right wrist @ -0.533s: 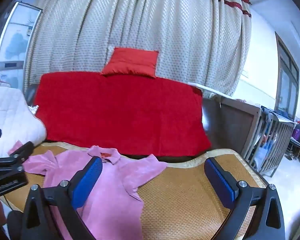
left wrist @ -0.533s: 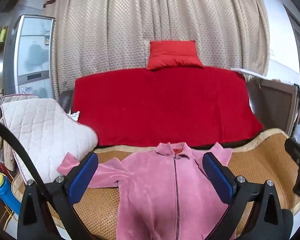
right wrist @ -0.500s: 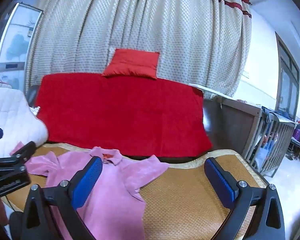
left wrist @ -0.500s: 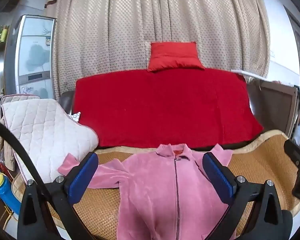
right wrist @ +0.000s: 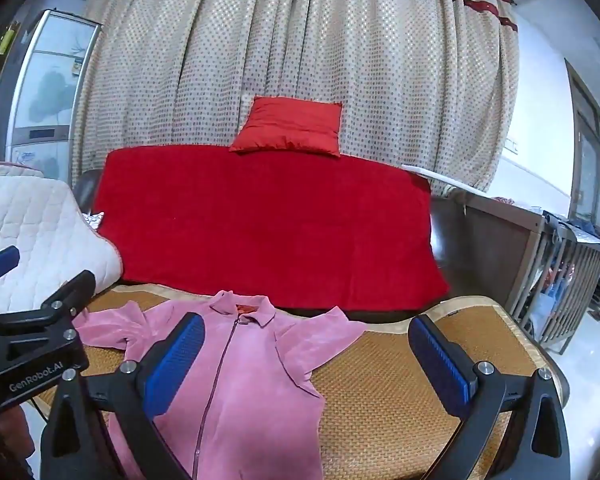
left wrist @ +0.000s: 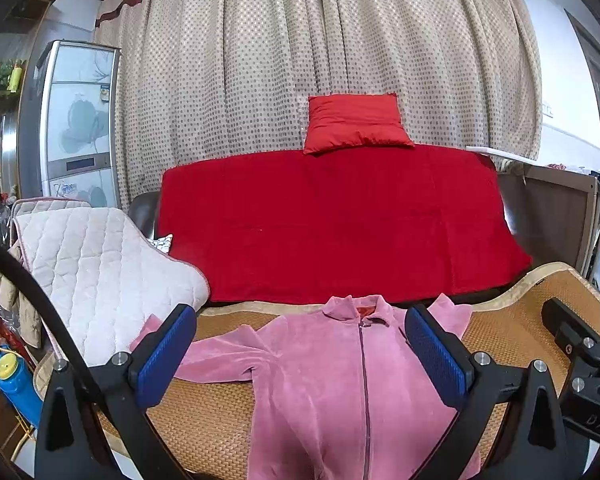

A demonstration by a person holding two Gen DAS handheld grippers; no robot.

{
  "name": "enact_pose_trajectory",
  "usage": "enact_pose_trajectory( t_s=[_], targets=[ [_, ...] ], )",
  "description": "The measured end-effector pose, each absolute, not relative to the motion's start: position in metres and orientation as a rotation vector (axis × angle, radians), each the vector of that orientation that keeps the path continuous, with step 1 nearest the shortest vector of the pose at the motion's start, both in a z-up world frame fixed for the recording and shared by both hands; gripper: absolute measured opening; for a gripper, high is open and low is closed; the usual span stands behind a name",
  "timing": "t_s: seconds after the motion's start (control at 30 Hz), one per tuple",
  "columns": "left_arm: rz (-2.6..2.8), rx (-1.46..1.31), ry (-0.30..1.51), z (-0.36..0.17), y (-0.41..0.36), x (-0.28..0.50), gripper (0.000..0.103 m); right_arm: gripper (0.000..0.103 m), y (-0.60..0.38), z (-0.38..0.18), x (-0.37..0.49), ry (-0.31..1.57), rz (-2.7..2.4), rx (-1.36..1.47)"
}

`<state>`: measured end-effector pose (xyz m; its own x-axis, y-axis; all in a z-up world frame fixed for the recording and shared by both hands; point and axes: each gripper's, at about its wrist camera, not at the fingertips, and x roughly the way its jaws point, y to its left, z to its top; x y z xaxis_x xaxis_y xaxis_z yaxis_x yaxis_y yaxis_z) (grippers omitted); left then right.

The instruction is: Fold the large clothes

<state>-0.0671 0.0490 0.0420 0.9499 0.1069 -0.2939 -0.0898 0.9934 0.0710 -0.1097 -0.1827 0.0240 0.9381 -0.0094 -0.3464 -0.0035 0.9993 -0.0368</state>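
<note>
On the woven mat (left wrist: pixel 204 432), a pink jacket (left wrist: pixel 320 376) lies flat, zipped.
Left gripper (left wrist: pixel 300 356) and right gripper (right wrist: pixel 306 364) hover wide and empty; nothing has shifted, folding not begun.

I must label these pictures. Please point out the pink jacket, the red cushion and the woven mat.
pink jacket (left wrist: pixel 320 380): left wrist view, on its chest beside the zip.
red cushion (right wrist: pixel 292 128): right wrist view, on its middle.
woven mat (right wrist: pixel 380 392): right wrist view, on its bare part.
</note>
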Motion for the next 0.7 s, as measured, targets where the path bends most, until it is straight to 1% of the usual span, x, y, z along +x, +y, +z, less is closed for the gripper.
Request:
enact_pose_trajectory(
  t_s=[0.2, 0.23, 0.7],
  targets=[
    [0.104, 0.059, 0.308, 0.0413, 0.0459, -0.0652, 0.103, 0.103, -0.1823, 0.0153, -0.1116, 0.368, -0.012, -0.016],
    [0.104, 0.061, 0.309, 0.0413, 0.0462, -0.0651, 0.103, 0.103, -0.1862, 0.0236, -0.1080, 0.379, -0.013, -0.007],
    [0.103, 0.063, 0.316, 0.0373, 0.0462, -0.0641, 0.103, 0.103, -0.1864, 0.0162, -0.1056, 0.381, -0.027, -0.007]
  ],
)
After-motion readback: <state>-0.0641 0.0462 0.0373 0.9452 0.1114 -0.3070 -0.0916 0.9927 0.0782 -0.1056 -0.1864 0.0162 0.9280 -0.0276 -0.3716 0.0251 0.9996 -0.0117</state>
